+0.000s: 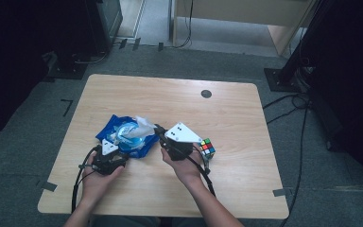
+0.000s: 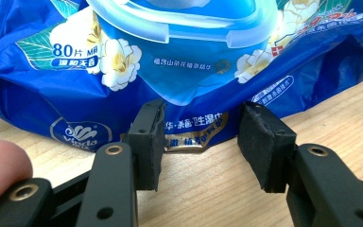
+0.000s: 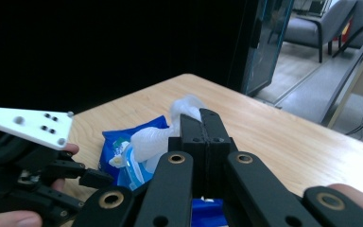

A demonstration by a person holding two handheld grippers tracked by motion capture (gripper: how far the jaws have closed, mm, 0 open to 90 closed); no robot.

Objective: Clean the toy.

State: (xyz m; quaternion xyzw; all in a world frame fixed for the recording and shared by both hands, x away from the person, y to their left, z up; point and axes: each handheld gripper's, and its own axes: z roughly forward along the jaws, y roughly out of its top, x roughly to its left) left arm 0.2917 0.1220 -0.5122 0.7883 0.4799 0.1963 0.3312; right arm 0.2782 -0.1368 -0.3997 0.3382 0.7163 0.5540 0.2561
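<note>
While open, wipes pack (image 1: 123, 137), tissue (image 1: 144, 125) protruding.

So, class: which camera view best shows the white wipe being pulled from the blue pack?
The right gripper view: the wipe rises to the shut right claw. The high view shows it small; the left gripper view shows the pack.

This looks like a lab or an office room set up for recording: a lone wooden bench (image 1: 246, 142) stands on grey carpet (image 1: 312, 198) marked with bits of black tape (image 1: 66, 106), black stands (image 1: 288, 71) and loose cables (image 1: 298, 142) crowd its edges, and a grey office chair (image 3: 321, 23) sits beyond a glass partition (image 3: 264, 42)
</note>
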